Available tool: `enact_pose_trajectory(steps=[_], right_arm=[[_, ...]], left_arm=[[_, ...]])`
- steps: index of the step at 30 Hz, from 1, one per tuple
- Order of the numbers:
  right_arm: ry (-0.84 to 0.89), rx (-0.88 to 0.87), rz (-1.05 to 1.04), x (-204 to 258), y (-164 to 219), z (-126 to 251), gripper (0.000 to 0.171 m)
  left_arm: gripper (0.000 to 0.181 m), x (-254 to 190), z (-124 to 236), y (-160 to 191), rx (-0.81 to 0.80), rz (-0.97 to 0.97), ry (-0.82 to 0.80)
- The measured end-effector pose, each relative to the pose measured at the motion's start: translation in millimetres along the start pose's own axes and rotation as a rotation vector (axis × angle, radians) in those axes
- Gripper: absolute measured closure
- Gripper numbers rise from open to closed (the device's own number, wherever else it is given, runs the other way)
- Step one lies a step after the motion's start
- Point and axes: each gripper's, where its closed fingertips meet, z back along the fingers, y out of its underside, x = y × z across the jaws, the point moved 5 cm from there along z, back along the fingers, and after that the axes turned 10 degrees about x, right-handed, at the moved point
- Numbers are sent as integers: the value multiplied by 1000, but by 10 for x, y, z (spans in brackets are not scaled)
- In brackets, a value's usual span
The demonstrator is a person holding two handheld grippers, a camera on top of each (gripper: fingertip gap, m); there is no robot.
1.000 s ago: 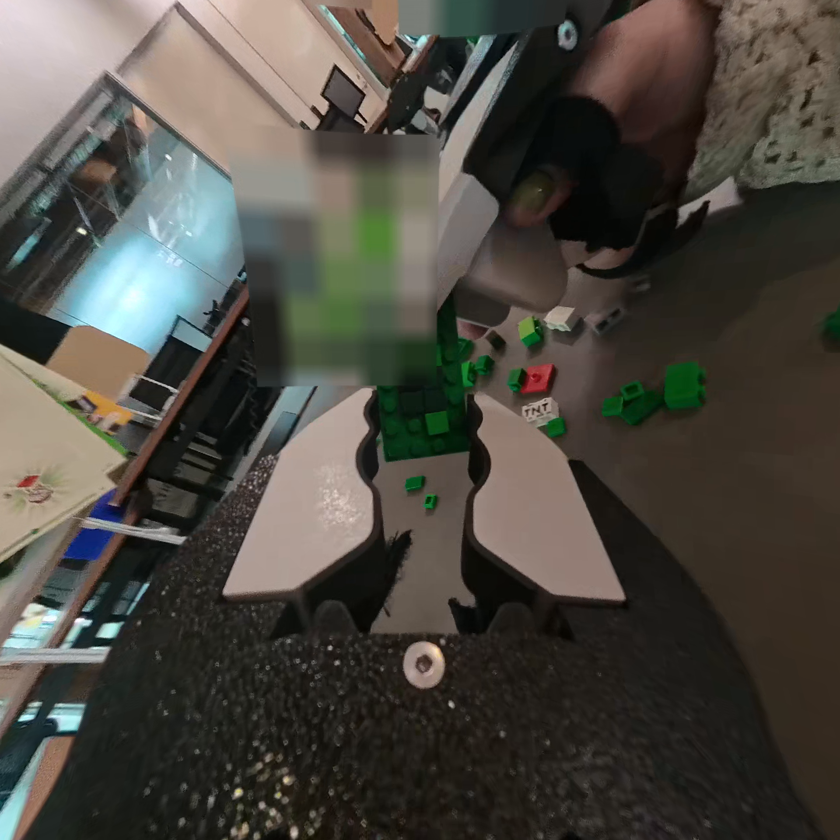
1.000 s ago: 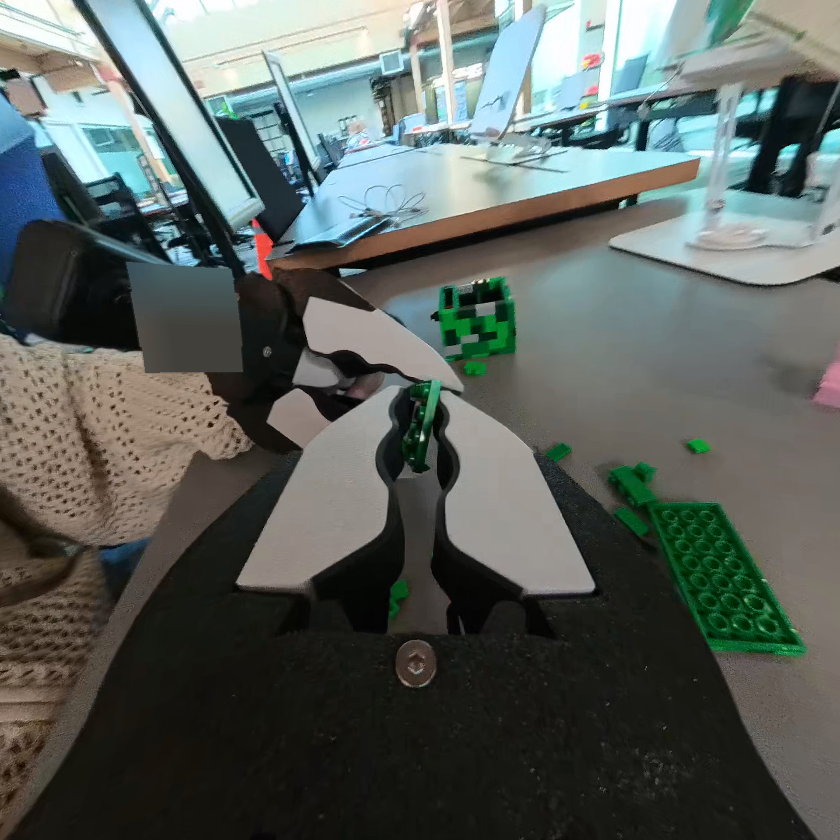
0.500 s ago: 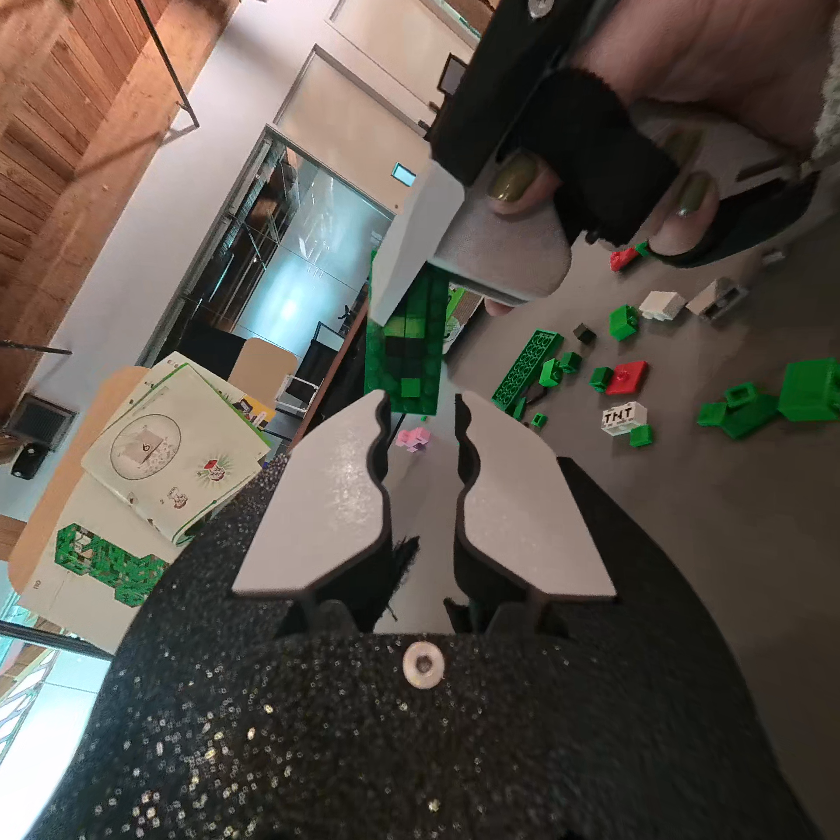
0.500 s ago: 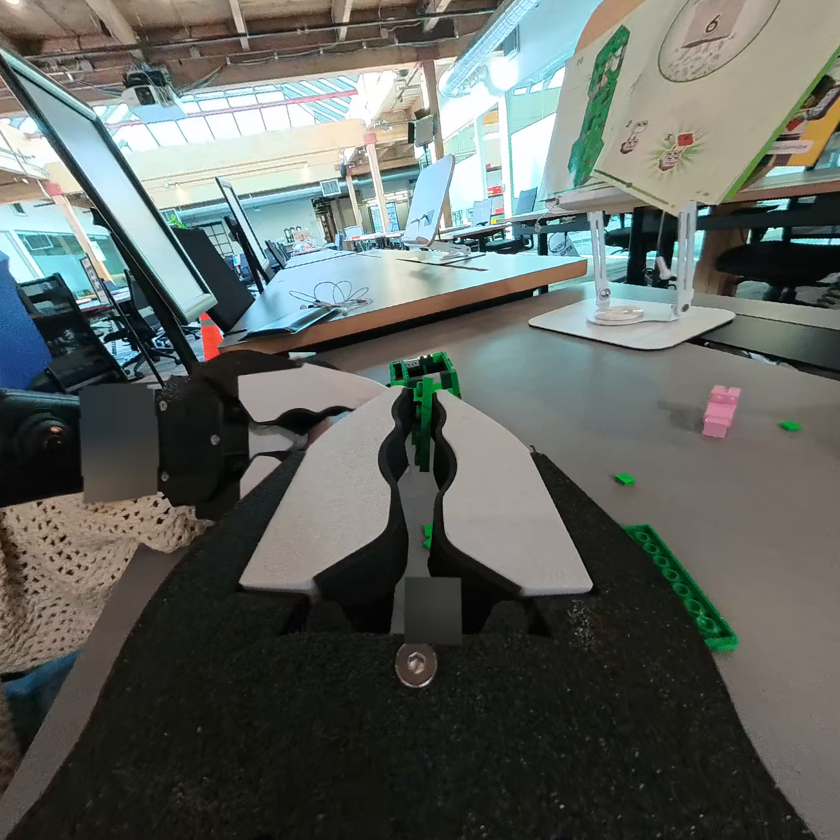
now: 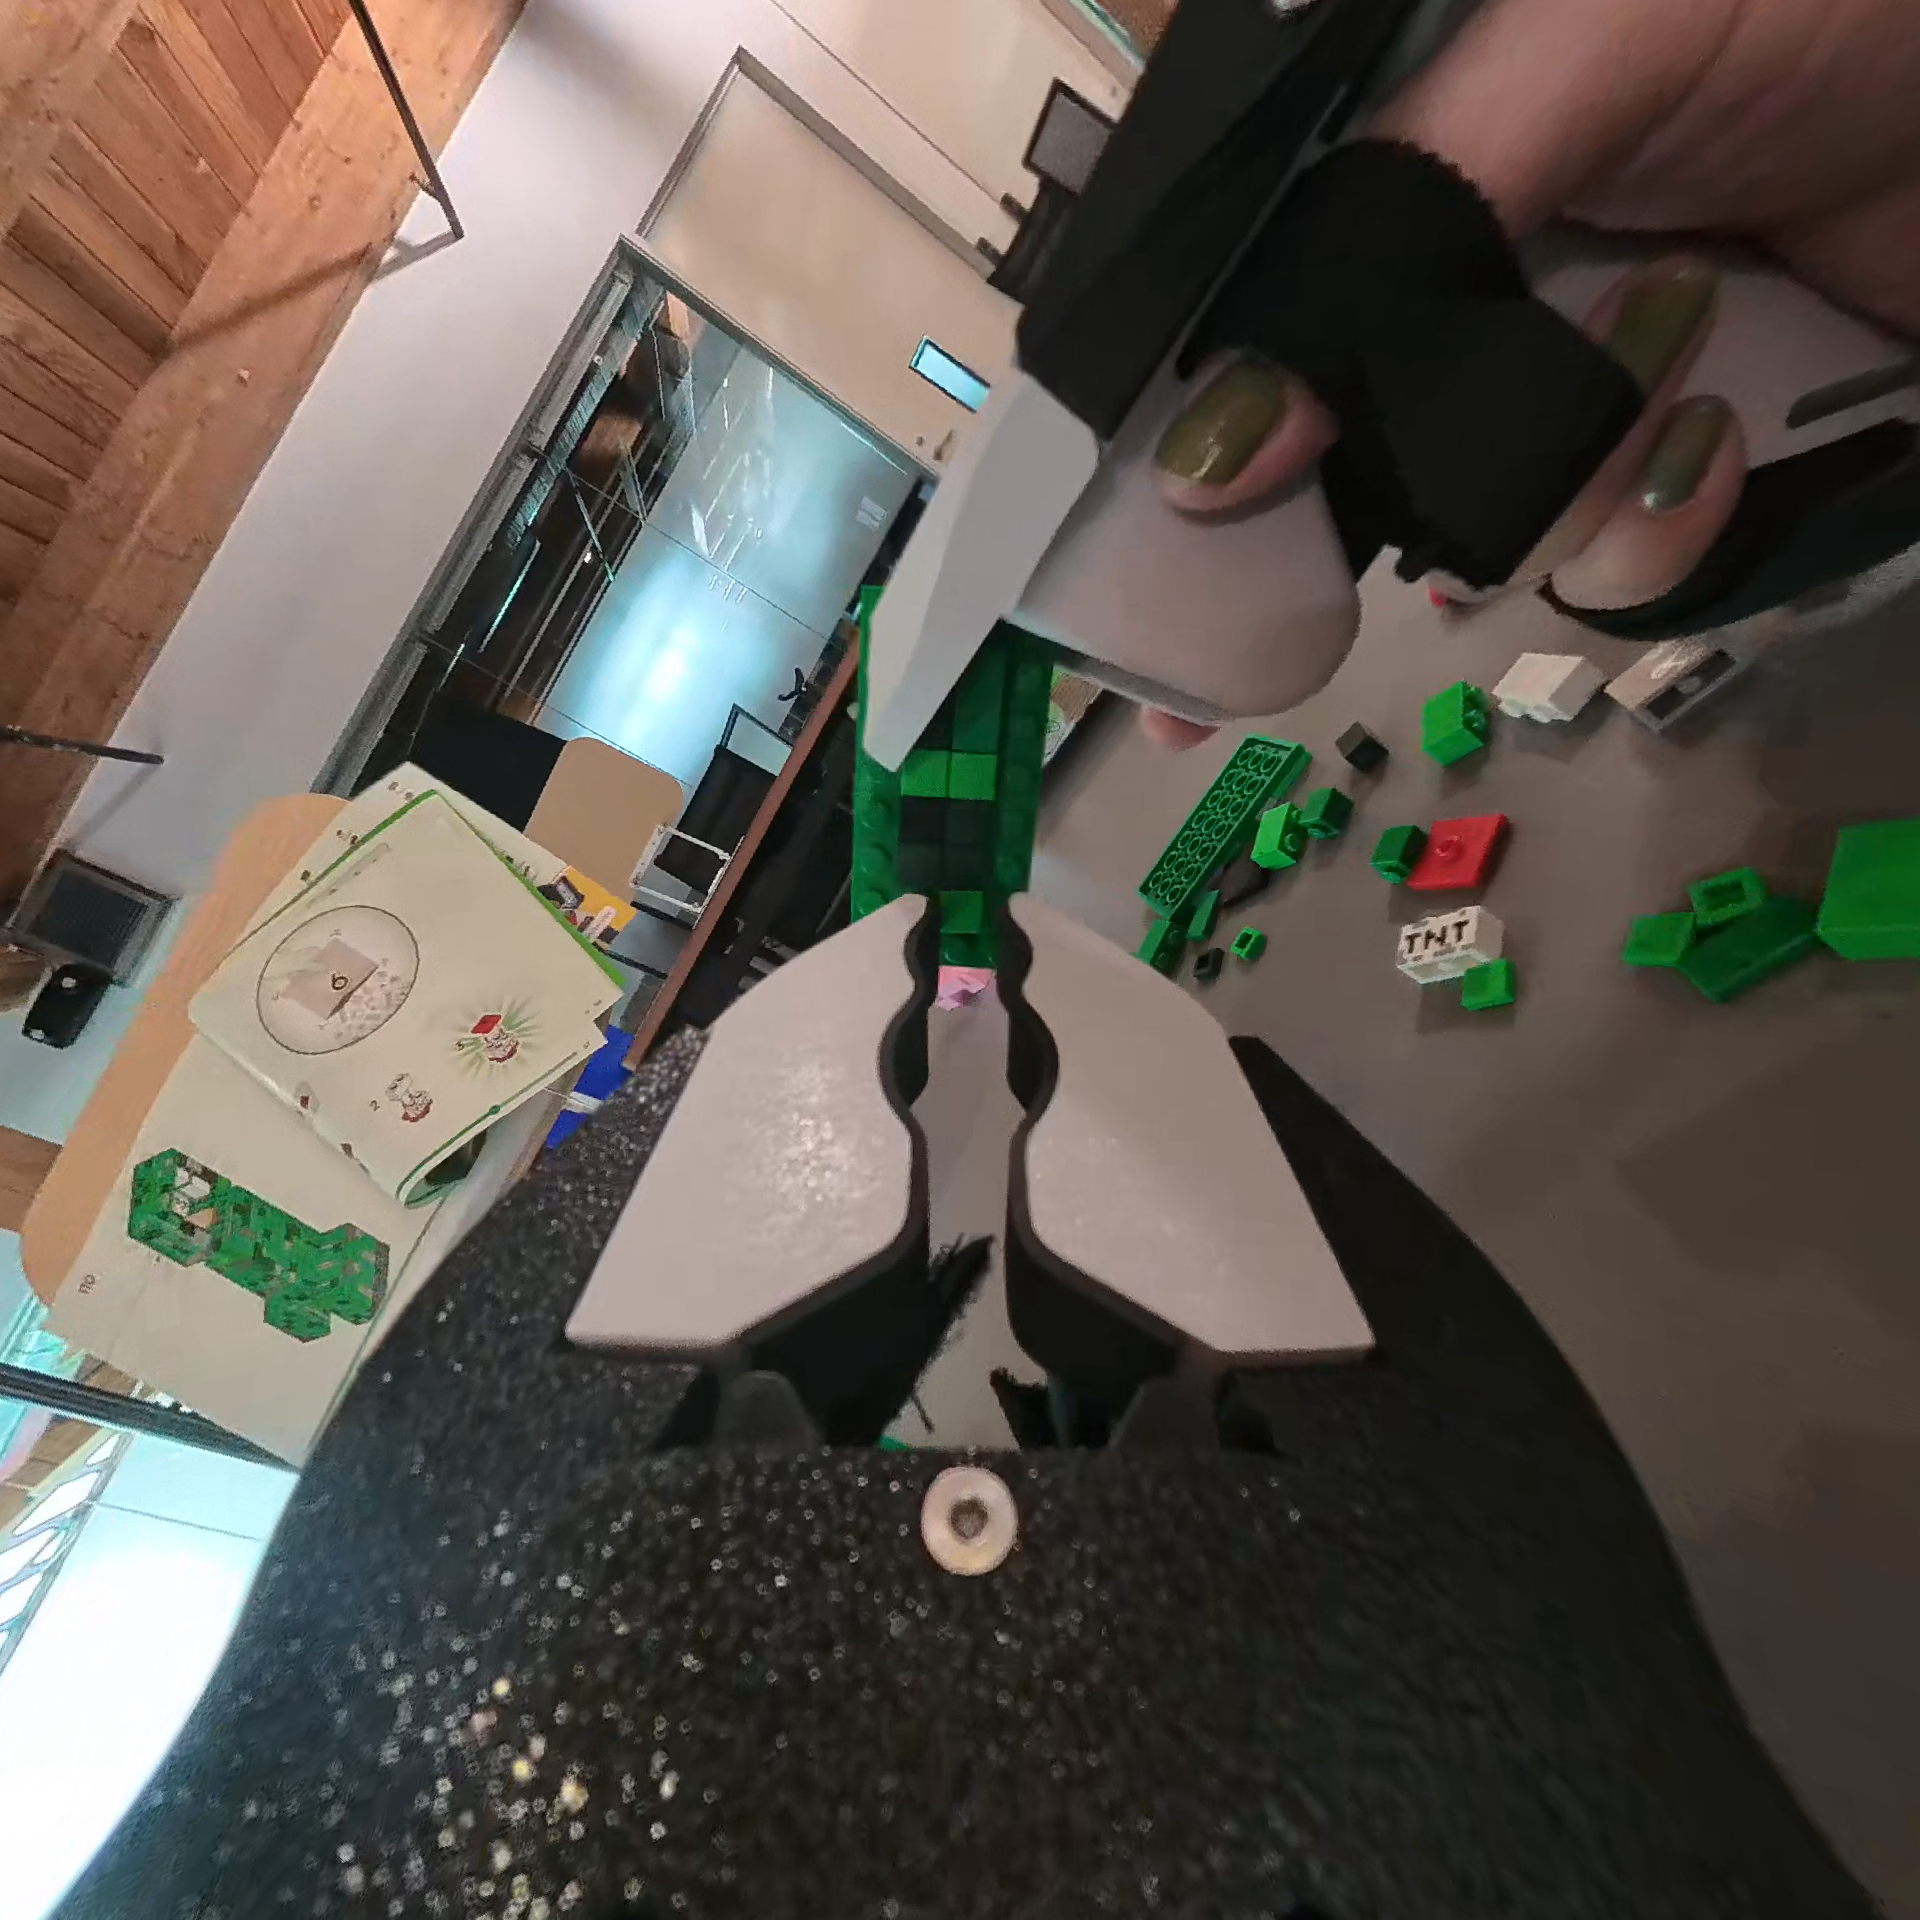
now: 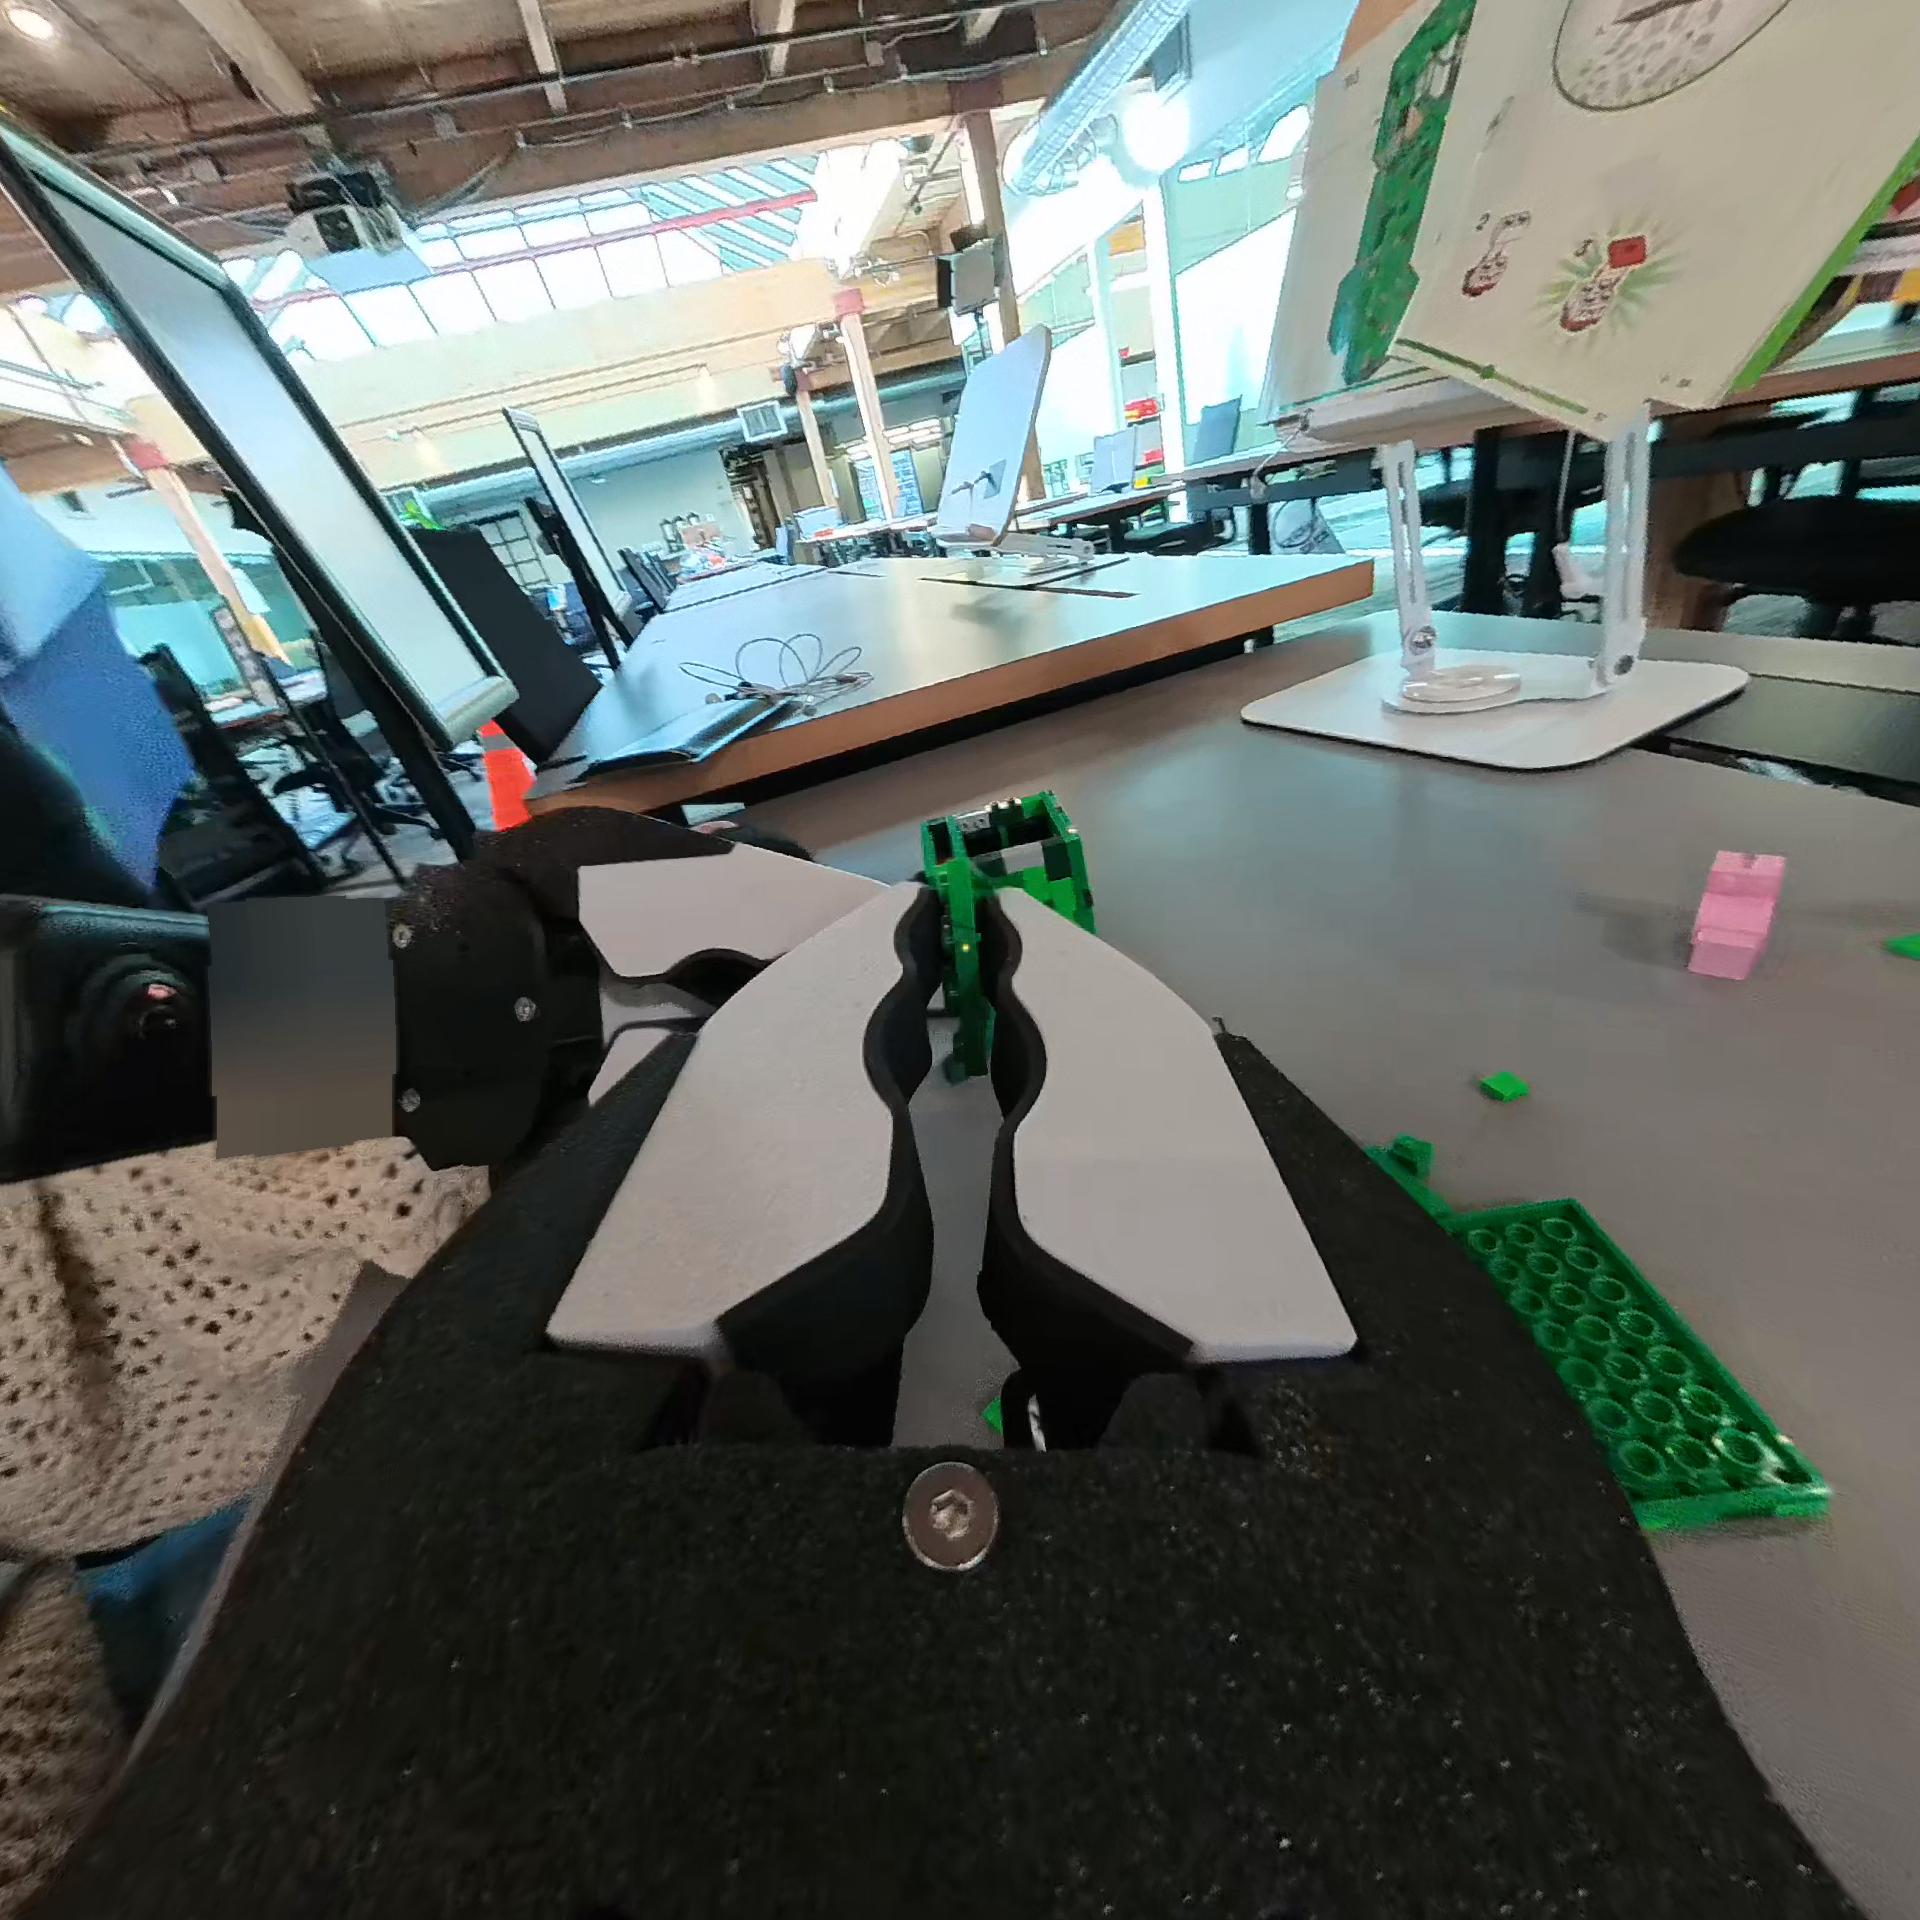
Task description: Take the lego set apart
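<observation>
A flat green lego panel (image 5: 966, 790) of light and dark green bricks is held upright above the grey table. My right gripper (image 6: 956, 904) is shut on it, and the panel shows edge-on (image 6: 971, 977) between its tips. In the left wrist view the right gripper's fingers (image 5: 997, 540), with a person's hand on them, clamp the panel's upper part. My left gripper (image 5: 966, 920) has its tips close together on a green piece at the panel's lower end. Its fingers (image 6: 727, 904) come in from the left in the right wrist view.
A green block build (image 6: 1023, 847) stands behind the panel. A green baseplate (image 6: 1631, 1361), a pink piece (image 6: 1735, 914) and loose bricks lie on the table, among them a red tile (image 5: 1455, 847) and a white brick (image 5: 1449, 940). An instruction booklet (image 5: 405, 987) sits on a white stand (image 6: 1496, 707).
My left gripper's fingers have narrowed and now close on the panel's lower end. My right gripper has raised the panel and turned it more upright.
</observation>
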Motion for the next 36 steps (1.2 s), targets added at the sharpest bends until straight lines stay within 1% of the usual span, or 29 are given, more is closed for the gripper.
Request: enact_pose_trajectory(steps=[3,6,10,13,15,17,20,23,24,25,26,27,28,32,36], right_arm=[[-25,28,-16,6,48,-20,164],[-13,59,-5,3,88,-44,164],[4,45,-55,-67,98,-31,165],[-5,-12,-70,-63,41,-9,166],[23,-29,-65,-87,15,22,166],[40,-21,-58,-136,29,52,166],[25,-62,-118,-212,6,115,166],[-63,-114,-210,-229,-30,157,166],[-88,-126,-245,-238,-35,161,166],[-125,-122,-281,-239,-28,154,166],[-164,-112,-318,-237,-16,139,166],[-191,-110,-347,-234,-3,126,165],[-218,-95,-370,-224,16,105,165],[-308,-7,-390,-114,99,-10,166],[-347,40,-389,-36,139,-75,167]], left_arm=[[177,-18,0,30,27,8,40],[180,-35,-3,54,52,48,123],[181,-75,-15,38,46,46,173],[181,-278,-16,-12,32,4,292],[181,-319,-22,-27,33,-106,236],[181,-316,-21,-25,27,-116,217],[181,-215,-16,-1,13,-47,177],[181,-26,-32,37,15,90,84],[176,51,-22,34,-6,129,32],[144,97,-9,17,-35,158,5],[127,115,-4,4,-48,181,-1],[115,109,-7,-7,-52,190,8],[112,98,-8,-20,-56,188,13],[134,-10,2,-56,-80,80,35],[146,-90,-8,-64,-56,-26,32]])
